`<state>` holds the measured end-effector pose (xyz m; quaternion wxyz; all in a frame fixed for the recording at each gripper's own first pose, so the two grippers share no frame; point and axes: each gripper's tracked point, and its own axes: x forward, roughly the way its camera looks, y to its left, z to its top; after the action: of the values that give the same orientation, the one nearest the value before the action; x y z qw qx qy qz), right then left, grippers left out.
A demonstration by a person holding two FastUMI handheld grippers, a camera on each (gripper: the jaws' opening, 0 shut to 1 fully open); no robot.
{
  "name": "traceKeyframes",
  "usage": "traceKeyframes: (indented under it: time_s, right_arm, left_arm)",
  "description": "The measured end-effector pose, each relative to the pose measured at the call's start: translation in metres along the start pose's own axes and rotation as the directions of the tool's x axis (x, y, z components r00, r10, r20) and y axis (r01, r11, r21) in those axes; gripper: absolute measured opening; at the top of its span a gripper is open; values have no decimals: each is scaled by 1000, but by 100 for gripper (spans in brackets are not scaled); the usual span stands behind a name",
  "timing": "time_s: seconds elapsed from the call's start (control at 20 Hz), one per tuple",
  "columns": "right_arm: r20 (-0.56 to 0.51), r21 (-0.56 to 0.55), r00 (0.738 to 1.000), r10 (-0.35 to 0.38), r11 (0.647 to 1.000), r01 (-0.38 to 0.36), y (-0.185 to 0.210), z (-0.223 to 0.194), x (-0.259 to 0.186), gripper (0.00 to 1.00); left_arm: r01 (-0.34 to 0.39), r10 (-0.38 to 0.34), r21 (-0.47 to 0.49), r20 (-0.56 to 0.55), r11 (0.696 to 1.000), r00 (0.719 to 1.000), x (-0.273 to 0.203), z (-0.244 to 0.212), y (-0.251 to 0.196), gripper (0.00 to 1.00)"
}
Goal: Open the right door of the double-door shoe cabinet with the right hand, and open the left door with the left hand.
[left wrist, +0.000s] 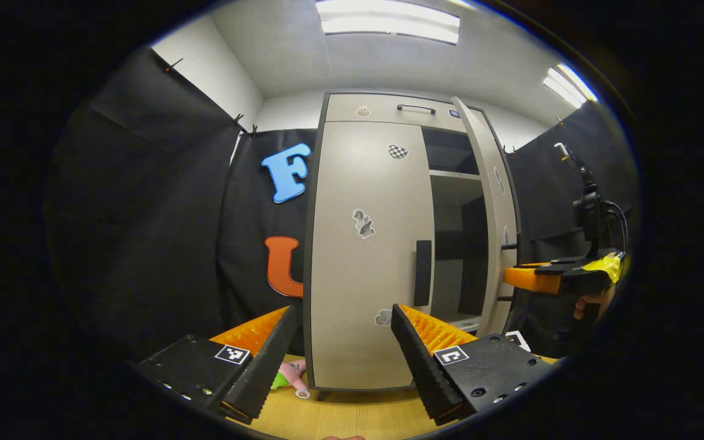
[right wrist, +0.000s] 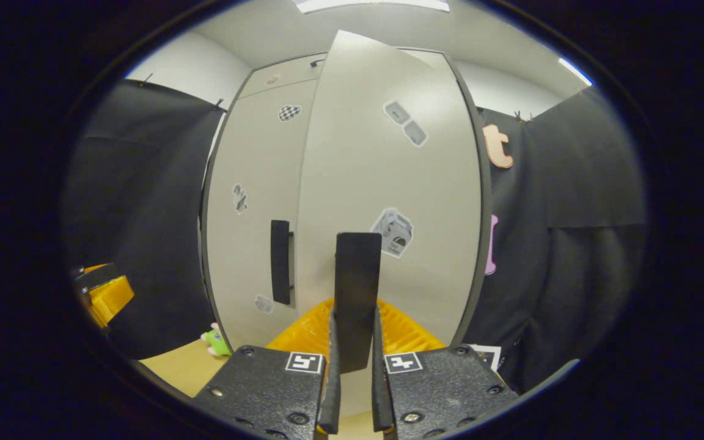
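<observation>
The beige shoe cabinet (left wrist: 364, 256) stands on a wooden table. Its left door (left wrist: 361, 183) is closed, with a black handle (left wrist: 423, 272) at its right edge. The right door (left wrist: 494, 208) is swung partly out, baring dark shelves (left wrist: 457, 238). My left gripper (left wrist: 343, 360) is open in front of the left door, apart from it. In the right gripper view, my right gripper (right wrist: 353, 354) is shut on the right door's black handle (right wrist: 358, 287), with the right door (right wrist: 388, 183) angled toward me. The left door's handle (right wrist: 280, 261) shows beside it. The right gripper (left wrist: 563, 276) also appears at the far right of the left gripper view.
A small pink and green plush toy (left wrist: 289, 374) lies on the wooden table (left wrist: 340, 415) at the cabinet's lower left corner. A drawer with a handle (left wrist: 416, 109) tops the cabinet. Black cloth walls close in on both sides.
</observation>
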<state>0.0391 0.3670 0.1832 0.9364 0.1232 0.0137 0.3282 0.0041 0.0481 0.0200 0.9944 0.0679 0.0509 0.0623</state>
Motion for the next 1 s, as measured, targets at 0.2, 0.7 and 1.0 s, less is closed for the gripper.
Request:
traceKeyframes:
  time_s: [0.2, 0.7, 1.0]
  right_arm:
    - [-4, 9, 1000, -20, 1000, 20, -23, -1, -26, 22]
    - [-13, -19, 996, -87, 996, 87, -67, -7, -62, 23]
    - [-25, -15, 993, -114, 993, 113, -90, -16, -76, 14]
  left_arm:
    - [-8, 8, -11, -5, 1000, 1000, 2, -3, 1, 93]
    - [-1, 0, -39, -37, 999, 999, 6, -15, -11, 94]
    - [-7, 5, -45, -35, 999, 999, 9, -15, -14, 94]
